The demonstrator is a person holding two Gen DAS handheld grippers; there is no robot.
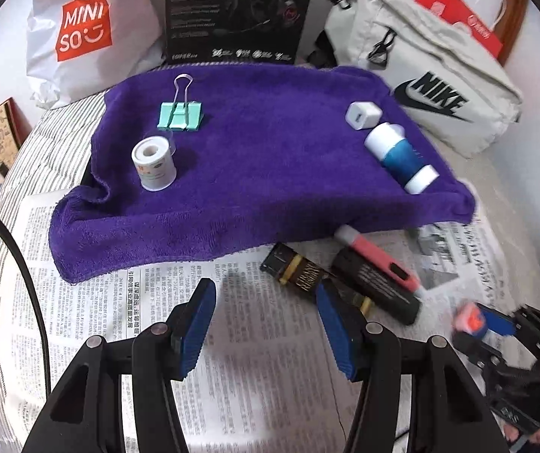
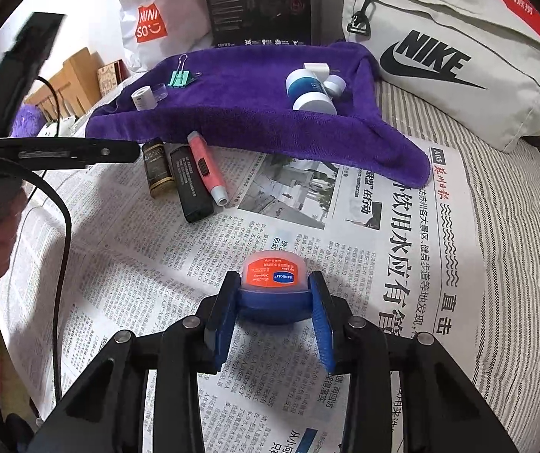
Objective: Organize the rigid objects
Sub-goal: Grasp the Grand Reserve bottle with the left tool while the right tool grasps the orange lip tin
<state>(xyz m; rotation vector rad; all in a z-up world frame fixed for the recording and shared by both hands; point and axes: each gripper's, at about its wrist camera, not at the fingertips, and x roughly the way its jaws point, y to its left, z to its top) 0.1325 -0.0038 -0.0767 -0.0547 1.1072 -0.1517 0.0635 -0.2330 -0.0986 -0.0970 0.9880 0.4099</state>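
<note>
Small jar (image 2: 273,283), orange label on its lid and a blue body, sits squarely between the right gripper's (image 2: 274,294) blue pads, both pressing its sides, lid tipped toward the camera. Ahead and left of those jaws, three things lie side by side on the newspaper: a gold-trimmed dark tube (image 2: 157,168), a black tube (image 2: 191,185), a pink pen-shaped item (image 2: 206,168). Farther ahead on the purple towel (image 2: 254,113): a tape roll (image 2: 143,98) upright, a mint binder clip (image 2: 181,77), a blue-and-white bottle (image 2: 307,92) on its side, a white cube (image 2: 317,68) just behind it.
</note>
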